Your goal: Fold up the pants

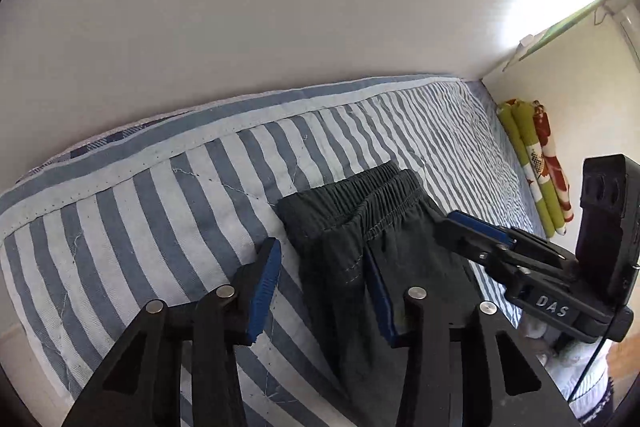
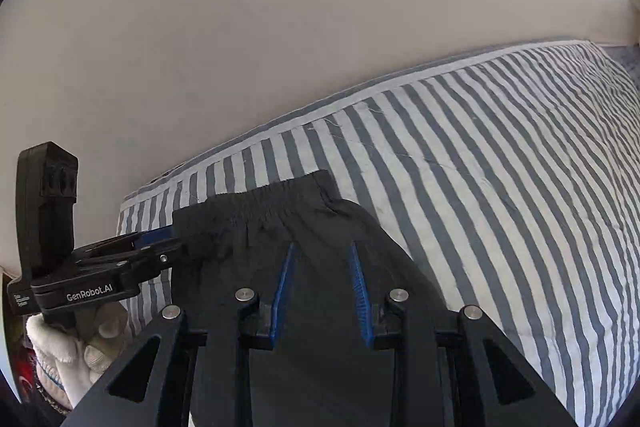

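Note:
Dark grey pants [image 1: 352, 227] lie folded lengthwise on the striped bed cover [image 1: 140, 227], elastic waistband [image 1: 376, 187] at the far end. My left gripper [image 1: 320, 251] is open just above them. Its left finger is over the bedding, its right finger is over the cloth, and the pants' left edge runs between them. In the right wrist view the pants [image 2: 304, 227] fill the lower middle, and my right gripper [image 2: 321, 247] hovers open over them with nothing pinched. The left gripper [image 2: 160, 243] shows side-on at the pants' left edge, and the right gripper [image 1: 472, 227] at their right edge.
A plain white wall [image 1: 280, 7] runs along the far side of the bed. Rolled green and red cloth [image 1: 532, 163] lies against the side wall at the right. A white-gloved hand [image 2: 60, 347] holds the left gripper. Open striped bedding [image 2: 500, 167] stretches to the right of the pants.

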